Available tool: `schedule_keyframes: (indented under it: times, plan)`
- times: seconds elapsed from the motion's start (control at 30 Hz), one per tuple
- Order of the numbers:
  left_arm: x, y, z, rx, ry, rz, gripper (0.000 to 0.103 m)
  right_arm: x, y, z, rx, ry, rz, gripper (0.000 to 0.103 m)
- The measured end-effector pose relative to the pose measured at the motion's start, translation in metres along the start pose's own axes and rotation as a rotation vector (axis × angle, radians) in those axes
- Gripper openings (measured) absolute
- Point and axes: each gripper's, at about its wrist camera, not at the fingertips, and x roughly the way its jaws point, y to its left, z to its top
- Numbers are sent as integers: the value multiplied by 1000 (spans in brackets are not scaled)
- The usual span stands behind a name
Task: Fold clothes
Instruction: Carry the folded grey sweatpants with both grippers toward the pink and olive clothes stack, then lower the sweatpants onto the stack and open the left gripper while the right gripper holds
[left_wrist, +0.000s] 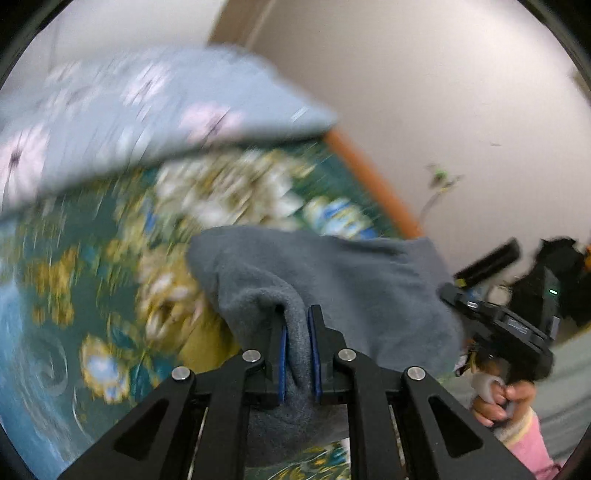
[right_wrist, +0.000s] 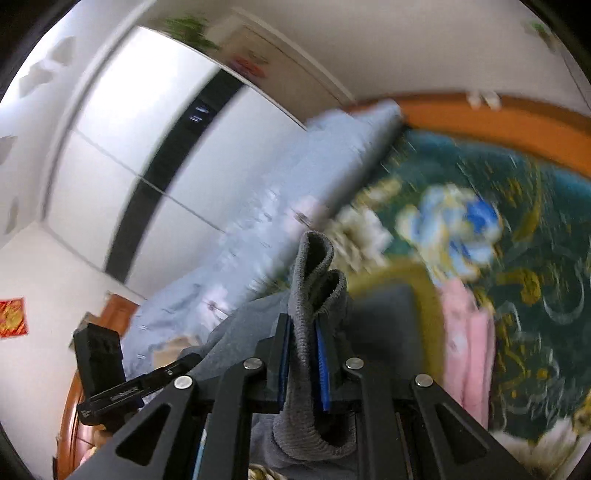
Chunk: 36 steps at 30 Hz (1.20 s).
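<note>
Grey fleece garment (left_wrist: 332, 273) with a ribbed grey cuff (right_wrist: 314, 266); blue pads (right_wrist: 322, 363) on black grippers; dark green bedspread (left_wrist: 110, 258) with gold, white and blue flowers; pale blue pillow (left_wrist: 122, 110) with pink blossoms; pink clothing (right_wrist: 467, 339); orange-brown bed frame (right_wrist: 498, 118)

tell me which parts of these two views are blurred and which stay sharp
Left wrist view: the floral bedspread and pale blue pillow are smeared, the left gripper and grey garment crisp. Right wrist view: the wardrobe is streaked, the right gripper sharp.

A garment (left_wrist: 332, 273) hangs over the bedspread (left_wrist: 92, 258); a pillow (left_wrist: 147, 103) lies behind.
</note>
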Motion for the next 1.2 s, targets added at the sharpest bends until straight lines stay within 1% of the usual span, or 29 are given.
schedule_keyframes:
  times: [0.07, 0.1, 0.17, 0.2, 0.23, 0.33, 0.4, 0.43, 0.47, 0.53, 0.57, 0.6, 0.63, 0.7, 0.73, 0.8, 0.87, 0.9, 0.93, 0.97, 1.03, 1.1, 1.13, 1.2]
  plan:
    - [14, 27, -13, -59, 16, 42, 11, 13, -13, -12, 27, 41, -19, 14]
    - [16, 38, -16, -98, 15, 36, 12, 19, -19, -17, 40, 59, -27, 14]
    - [18, 57, -19, -179, 14, 3, 12, 19, -25, -25, 49, 65, -35, 14]
    - [19, 59, -19, -195, 12, -5, 12, 19, -27, -29, 50, 68, -42, 14]
    - [21, 57, -18, -181, 12, 7, 12, 17, -25, -31, 40, 72, -58, 14]
    - [25, 43, -12, -84, 24, 87, 16, 13, -21, -39, 7, 83, -110, 14]
    - [22, 40, -10, -67, 23, 105, 18, 17, -26, -41, 10, 94, -156, 16]
    - [19, 41, -11, -70, 17, 100, 20, 19, -30, -41, 21, 101, -175, 18]
    - [14, 44, -12, -76, 8, 100, 34, 21, -33, -42, 31, 107, -190, 20]
    - [2, 51, -16, -88, -8, 110, 53, 15, -27, -35, 19, 88, -188, 22]
    - [-5, 55, -19, -97, -23, 118, 53, 11, -22, -31, -1, 73, -192, 22]
    - [-12, 60, -22, -108, -41, 126, 53, 7, -15, -26, -34, 55, -216, 22]
    - [-18, 64, -26, -126, -57, 127, 53, 3, -4, -19, -82, 32, -261, 23]
    - [-30, 71, -32, -182, -76, 104, 53, -5, 17, -7, -175, -8, -342, 23]
    - [-34, 71, -35, -202, -91, 73, 52, -2, 27, -4, -209, 1, -329, 23]
    - [-44, 63, -43, -207, -129, -22, 52, 9, 53, 0, -303, 40, -283, 23]
    - [-51, 50, -50, -193, -157, -131, 52, 24, 72, -1, -397, 88, -299, 23]
    - [-51, 43, -52, -171, -153, -178, 52, 34, 74, -1, -426, 106, -317, 23]
    - [-45, 37, -54, -148, -136, -183, 52, 43, 70, 1, -417, 123, -333, 23]
    - [-37, 31, -56, -125, -114, -171, 52, 53, 65, 3, -407, 141, -349, 23]
    - [-14, 34, -60, -127, -52, -120, 52, 73, 49, 6, -361, 195, -382, 23]
    - [8, 48, -64, -179, -6, -95, 39, 93, 28, 8, -293, 257, -412, 23]
    - [16, 52, -66, -193, 6, -79, 31, 97, 17, 8, -248, 268, -406, 23]
    - [23, 53, -63, -172, 10, -49, 30, 101, -2, 9, -147, 270, -374, 23]
